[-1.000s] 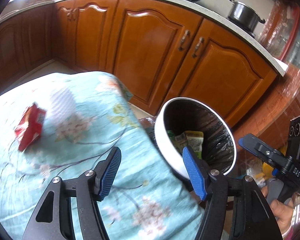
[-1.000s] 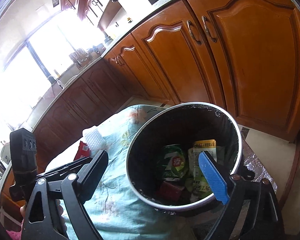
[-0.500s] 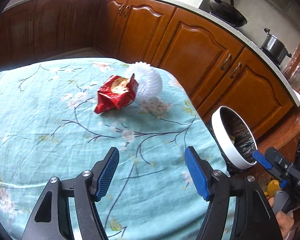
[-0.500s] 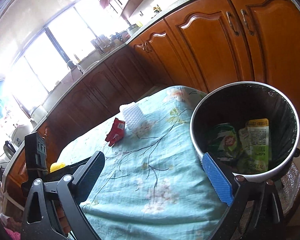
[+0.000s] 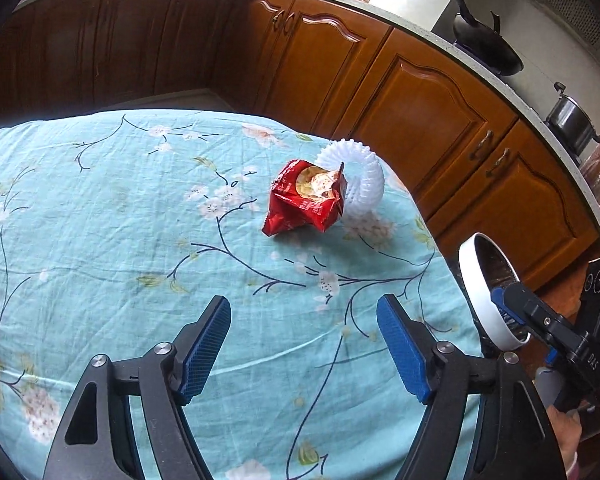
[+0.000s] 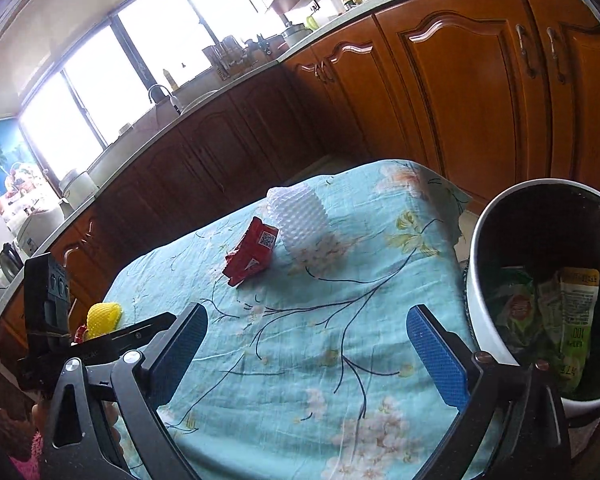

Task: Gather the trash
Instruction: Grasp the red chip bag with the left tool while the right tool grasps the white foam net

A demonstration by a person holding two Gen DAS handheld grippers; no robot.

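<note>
A crumpled red snack wrapper (image 5: 306, 200) lies on the teal floral tablecloth (image 5: 120, 220), touching a white foam net sleeve (image 5: 360, 182) behind it. Both show in the right wrist view: the wrapper (image 6: 252, 254) and the foam sleeve (image 6: 298, 220). A white trash bin (image 6: 540, 292) with a black liner stands off the table's right edge and holds green and yellow packets (image 6: 576, 304). My left gripper (image 5: 304, 344) is open and empty above the cloth, short of the wrapper. My right gripper (image 6: 306, 352) is open and empty beside the bin.
A yellow foam net (image 6: 103, 318) lies at the table's left edge in the right wrist view. Wooden kitchen cabinets (image 5: 412, 112) run behind the table, with a wok (image 5: 488, 48) and a pot (image 5: 572, 120) on the counter. The bin rim (image 5: 476, 292) shows at right.
Both grippers have swung away from the bin toward the table. The wrapper and foam sleeve now sit ahead of the left gripper. Both grippers stay open.
</note>
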